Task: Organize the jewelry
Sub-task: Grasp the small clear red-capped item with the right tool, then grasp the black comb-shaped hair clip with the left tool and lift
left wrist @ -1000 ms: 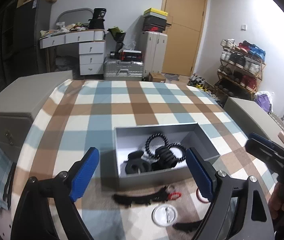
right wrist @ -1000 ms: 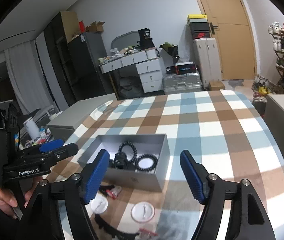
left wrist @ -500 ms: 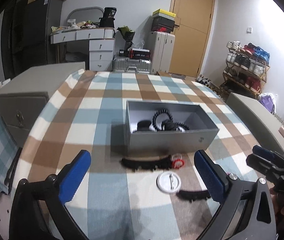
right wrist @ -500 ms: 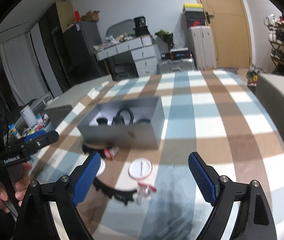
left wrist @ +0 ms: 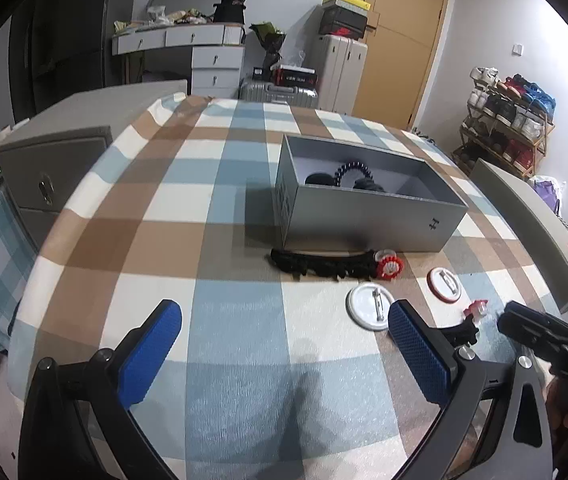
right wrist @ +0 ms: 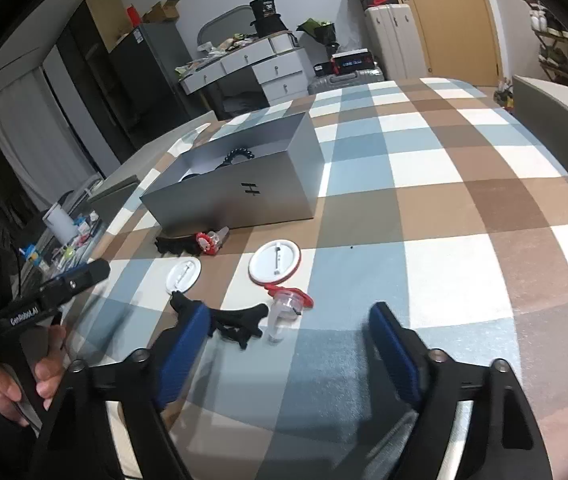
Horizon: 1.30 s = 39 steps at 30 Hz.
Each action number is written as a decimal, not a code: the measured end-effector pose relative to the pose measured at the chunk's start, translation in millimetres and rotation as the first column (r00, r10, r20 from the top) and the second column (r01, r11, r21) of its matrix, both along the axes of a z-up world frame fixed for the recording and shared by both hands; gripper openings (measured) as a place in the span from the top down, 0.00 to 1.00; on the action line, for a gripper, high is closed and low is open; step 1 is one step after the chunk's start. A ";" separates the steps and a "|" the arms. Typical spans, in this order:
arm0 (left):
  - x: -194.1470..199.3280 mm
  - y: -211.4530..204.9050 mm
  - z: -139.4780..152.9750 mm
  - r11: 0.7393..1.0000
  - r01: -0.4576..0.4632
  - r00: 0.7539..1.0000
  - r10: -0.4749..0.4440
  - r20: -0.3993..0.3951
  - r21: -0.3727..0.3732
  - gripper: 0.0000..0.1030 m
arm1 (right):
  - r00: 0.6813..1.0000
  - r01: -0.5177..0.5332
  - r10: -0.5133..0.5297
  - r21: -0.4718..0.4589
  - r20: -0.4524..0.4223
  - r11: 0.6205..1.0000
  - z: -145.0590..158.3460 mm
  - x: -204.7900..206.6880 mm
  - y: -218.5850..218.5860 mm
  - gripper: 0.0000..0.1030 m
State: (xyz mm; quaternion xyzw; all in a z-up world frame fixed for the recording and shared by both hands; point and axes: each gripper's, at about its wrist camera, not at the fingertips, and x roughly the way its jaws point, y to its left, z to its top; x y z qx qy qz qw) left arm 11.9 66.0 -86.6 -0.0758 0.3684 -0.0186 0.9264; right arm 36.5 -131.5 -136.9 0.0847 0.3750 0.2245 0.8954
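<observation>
A grey open box (left wrist: 367, 216) (right wrist: 240, 196) stands on the checked table and holds black bead bracelets (left wrist: 353, 170). In front of it lie a black spiky band (left wrist: 319, 264) with a red-and-white charm (left wrist: 389, 266), two white round badges (left wrist: 369, 312) (left wrist: 443, 284) (right wrist: 183, 274) (right wrist: 276, 266), and a second black band (right wrist: 236, 320) with a clear and red charm (right wrist: 285, 306). My left gripper (left wrist: 284, 344) is open and empty, low over the table before these pieces. My right gripper (right wrist: 287, 340) is open and empty, just short of the clear charm.
Grey cabinets flank the table on the left (left wrist: 60, 148) and right (left wrist: 531, 224). A shoe rack (left wrist: 511, 120), suitcases (left wrist: 339, 76), a white desk (left wrist: 188, 40) and a wooden door (left wrist: 399, 40) stand beyond the table's far edge.
Both grippers have drawn back from the box and dropped lower toward the table's near edge. The loose bands and badges now lie ahead of the fingers. Both stay open.
</observation>
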 end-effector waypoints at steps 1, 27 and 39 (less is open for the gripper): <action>-0.2 0.5 -1.1 1.000 0.001 1.000 -0.001 -0.006 -0.002 0.02 | 1.000 0.009 -0.009 -0.009 -0.001 1.000 -0.6 1.4 1.5 0.24; -3.3 -7.5 -3.7 0.999 0.044 0.998 -0.044 -0.044 0.002 0.02 | 1.000 -0.013 0.013 -0.016 0.003 1.000 0.1 0.4 13.6 0.84; -11.6 -34.7 8.3 0.983 0.163 0.987 -0.163 0.012 -0.084 0.02 | 0.998 0.037 -0.039 0.057 0.041 0.998 8.8 -5.2 -15.0 0.84</action>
